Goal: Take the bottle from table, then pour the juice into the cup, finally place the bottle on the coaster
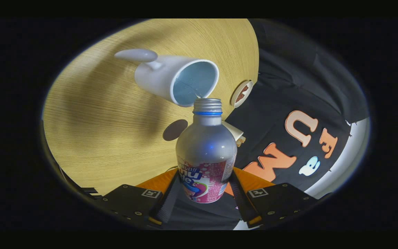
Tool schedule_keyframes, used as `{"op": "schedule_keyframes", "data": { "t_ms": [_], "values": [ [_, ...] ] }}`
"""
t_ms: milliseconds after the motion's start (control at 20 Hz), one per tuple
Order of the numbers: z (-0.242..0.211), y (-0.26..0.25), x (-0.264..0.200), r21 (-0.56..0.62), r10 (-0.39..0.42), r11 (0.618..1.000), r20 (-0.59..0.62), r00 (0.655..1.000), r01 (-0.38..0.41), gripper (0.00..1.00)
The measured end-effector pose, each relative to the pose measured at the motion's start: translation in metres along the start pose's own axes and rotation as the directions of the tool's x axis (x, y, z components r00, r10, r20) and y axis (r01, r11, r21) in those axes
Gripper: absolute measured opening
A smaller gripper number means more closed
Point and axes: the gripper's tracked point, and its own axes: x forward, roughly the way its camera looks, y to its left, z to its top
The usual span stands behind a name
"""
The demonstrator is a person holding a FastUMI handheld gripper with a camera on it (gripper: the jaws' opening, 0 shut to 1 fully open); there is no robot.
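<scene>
Fingers (204,204) clamped on bottle (206,155), long axis pointing ahead; open mouth touching cup (176,77) rim, coaster (242,93) just beside cup on table (109,128).

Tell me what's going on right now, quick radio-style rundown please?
Gripper shut on silver juice bottle, cap off. Bottle mouth at rim of white cup, tilted for pouring. Round coaster beyond, at table edge. Nothing blocking.

Wood-grain table (116,114), black cloth wall (299,86)
</scene>
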Motion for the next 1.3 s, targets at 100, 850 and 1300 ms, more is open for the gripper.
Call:
{"op": "schedule_keyframes", "data": {
  "t_ms": [100,850,1300],
  "values": [
    [-0.0004,-0.0012,-0.0019,-0.024,-0.003,1.000,-0.005,1.000,0.003,0.76],
    [0.0021,-0.0050,-0.0058,-0.056,0.011,0.998,-0.011,1.000,-0.012,0.76],
    [0.0050,-0.0067,-0.0070,-0.072,0.021,0.997,-0.004,1.000,-0.022,0.76]
  ]
}}
